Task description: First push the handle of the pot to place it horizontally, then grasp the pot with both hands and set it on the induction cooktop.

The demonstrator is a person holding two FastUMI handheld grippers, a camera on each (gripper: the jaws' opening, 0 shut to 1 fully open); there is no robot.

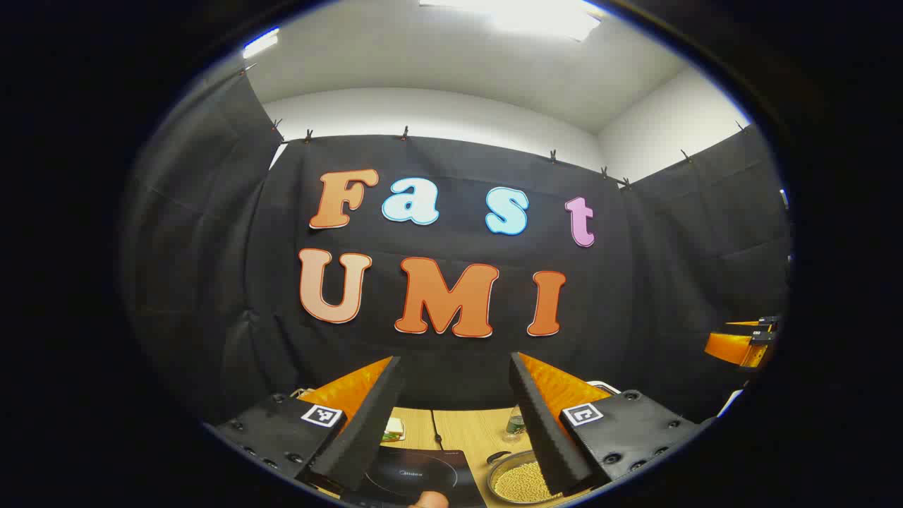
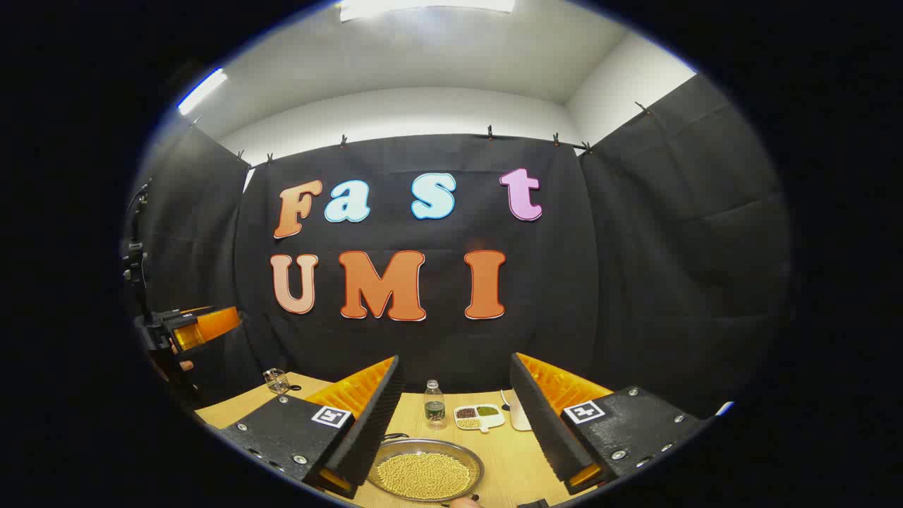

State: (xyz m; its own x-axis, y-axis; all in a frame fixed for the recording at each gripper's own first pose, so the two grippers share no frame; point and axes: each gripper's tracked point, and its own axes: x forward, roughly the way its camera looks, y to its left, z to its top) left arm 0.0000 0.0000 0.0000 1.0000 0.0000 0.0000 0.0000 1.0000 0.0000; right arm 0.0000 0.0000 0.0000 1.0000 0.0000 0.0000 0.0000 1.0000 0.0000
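The pot [image 2: 427,474] is a shallow metal pan full of pale yellow beans; it rests on the wooden table [image 2: 508,458] between and below my right gripper's fingers. My right gripper [image 2: 455,358] hovers above the table, open and holding nothing. In the left gripper view the pot [image 1: 520,483] lies low on the right, partly behind one finger, with a dark handle [image 1: 497,457] at its far-left rim. The black induction cooktop [image 1: 416,478] lies just left of the pot. My left gripper [image 1: 455,360] is open and holds nothing, high above the cooktop.
Beyond the pot stand a small water bottle [image 2: 434,406], a divided dish of beans [image 2: 480,416] and a white object [image 2: 518,418]. A glass [image 2: 276,381] sits at the table's far left corner. A power cord [image 1: 436,427] runs back from the cooktop.
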